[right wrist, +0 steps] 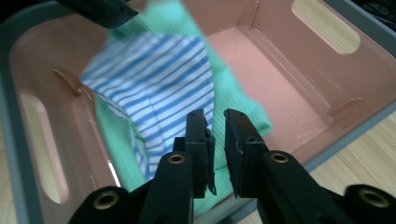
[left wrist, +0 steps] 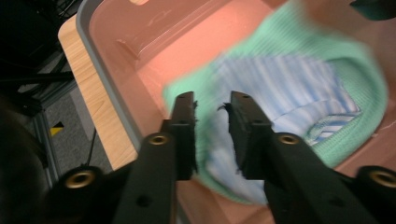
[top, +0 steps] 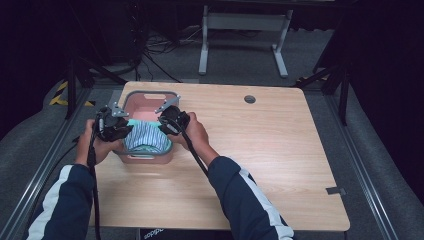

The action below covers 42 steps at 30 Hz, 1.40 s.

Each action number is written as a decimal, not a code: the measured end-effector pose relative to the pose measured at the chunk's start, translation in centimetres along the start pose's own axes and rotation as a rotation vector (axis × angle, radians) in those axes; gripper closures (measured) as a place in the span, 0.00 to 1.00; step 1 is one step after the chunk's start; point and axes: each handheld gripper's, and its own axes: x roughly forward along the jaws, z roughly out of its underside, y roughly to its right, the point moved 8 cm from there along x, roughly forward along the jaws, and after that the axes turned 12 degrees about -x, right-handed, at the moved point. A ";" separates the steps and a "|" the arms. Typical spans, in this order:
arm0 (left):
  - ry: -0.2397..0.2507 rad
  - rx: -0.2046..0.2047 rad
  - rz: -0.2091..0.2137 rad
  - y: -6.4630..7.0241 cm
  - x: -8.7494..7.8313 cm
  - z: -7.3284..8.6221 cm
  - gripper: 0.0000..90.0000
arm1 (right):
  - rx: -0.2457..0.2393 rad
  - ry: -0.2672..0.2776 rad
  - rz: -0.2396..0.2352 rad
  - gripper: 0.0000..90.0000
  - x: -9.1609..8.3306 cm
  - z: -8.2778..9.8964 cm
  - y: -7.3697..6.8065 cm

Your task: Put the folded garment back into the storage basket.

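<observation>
A pink basket [top: 150, 94] with a grey rim stands on the left part of the wooden table [top: 260, 150]. In it lies a blue-and-white striped cloth [top: 145, 136] with a green knit layer under it. My left gripper [top: 125, 132] hangs over the basket's left rim and my right gripper [top: 163, 127] over its right rim. In the left gripper view the jaws [left wrist: 212, 119] stand apart above the cloth [left wrist: 289, 79], with nothing between them. In the right gripper view the jaws [right wrist: 218, 135] are narrowly apart just over the cloth's [right wrist: 154, 88] near edge, inside the basket [right wrist: 289, 51].
The basket's back half [left wrist: 154, 37] is bare pink floor. A round cable hole [top: 249, 99] sits at the table's back. A white desk frame [top: 245, 30] stands on the floor beyond the table. Dark stands flank both sides.
</observation>
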 end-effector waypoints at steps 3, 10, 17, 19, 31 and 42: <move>0.001 0.003 0.002 0.1 -0.1 0.0 0.74 | 0.010 -0.004 0.007 0.84 -0.1 0.4 0.2; 0.052 -0.006 0.016 0.6 -0.8 -0.1 0.66 | 0.022 0.007 0.022 0.73 -1.0 0.8 0.8; 0.101 -0.022 0.040 1.2 -2.2 -0.3 0.63 | -0.006 0.022 0.037 0.64 -2.6 0.6 0.8; 0.123 -0.027 0.042 1.5 -2.6 -0.4 0.59 | -0.015 0.011 0.047 0.61 -3.1 0.8 0.9; 0.196 0.001 0.085 4.8 -4.2 -1.1 0.52 | -0.076 -0.019 0.084 0.48 -5.6 2.0 1.0; 0.214 0.027 0.085 7.5 -5.0 -1.5 0.42 | -0.094 -0.035 0.124 0.40 -7.9 3.6 1.4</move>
